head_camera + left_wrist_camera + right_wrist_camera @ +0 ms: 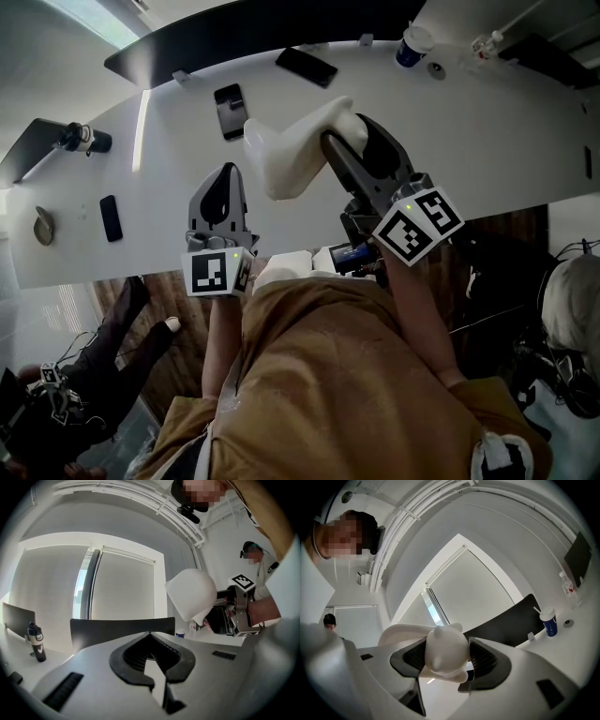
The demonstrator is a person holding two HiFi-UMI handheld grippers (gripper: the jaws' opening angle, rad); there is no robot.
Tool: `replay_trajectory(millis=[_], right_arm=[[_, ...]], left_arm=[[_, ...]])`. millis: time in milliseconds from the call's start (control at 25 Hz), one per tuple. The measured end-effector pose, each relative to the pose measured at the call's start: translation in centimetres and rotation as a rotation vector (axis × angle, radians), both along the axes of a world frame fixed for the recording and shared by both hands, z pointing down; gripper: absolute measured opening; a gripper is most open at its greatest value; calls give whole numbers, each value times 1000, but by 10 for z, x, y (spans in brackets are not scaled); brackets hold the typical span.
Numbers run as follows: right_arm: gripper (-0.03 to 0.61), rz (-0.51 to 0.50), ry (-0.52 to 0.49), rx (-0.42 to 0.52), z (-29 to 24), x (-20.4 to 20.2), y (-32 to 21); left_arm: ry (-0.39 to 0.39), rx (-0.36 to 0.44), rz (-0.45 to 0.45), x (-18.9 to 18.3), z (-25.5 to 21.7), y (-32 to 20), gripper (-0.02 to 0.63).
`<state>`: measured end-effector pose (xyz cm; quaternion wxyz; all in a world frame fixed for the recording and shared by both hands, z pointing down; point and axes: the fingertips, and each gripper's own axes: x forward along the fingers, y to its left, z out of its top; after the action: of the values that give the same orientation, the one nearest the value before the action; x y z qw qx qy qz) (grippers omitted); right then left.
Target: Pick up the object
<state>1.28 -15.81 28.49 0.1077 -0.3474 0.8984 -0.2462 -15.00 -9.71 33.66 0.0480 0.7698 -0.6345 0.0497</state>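
Observation:
The object is a white figurine with small ears and a long curved tail. It is lifted above the white table, and my right gripper is shut on it. In the right gripper view the figurine sits between the two dark pads, which press on its sides. My left gripper hangs to the left of it, shut and holding nothing. In the left gripper view its tips meet, and the figurine floats up and to the right.
On the table lie three dark phones. A blue-and-white cup stands at the far edge and a black bottle at the far left. A black chair back is behind the table. People are at the lower left and right.

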Motion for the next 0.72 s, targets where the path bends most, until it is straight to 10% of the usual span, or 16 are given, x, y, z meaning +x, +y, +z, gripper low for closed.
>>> replay_trajectory(millis=[720], right_arm=[[273, 18, 16, 31, 1, 4, -1]], left_arm=[[-10, 8, -11, -3, 0, -2, 6]])
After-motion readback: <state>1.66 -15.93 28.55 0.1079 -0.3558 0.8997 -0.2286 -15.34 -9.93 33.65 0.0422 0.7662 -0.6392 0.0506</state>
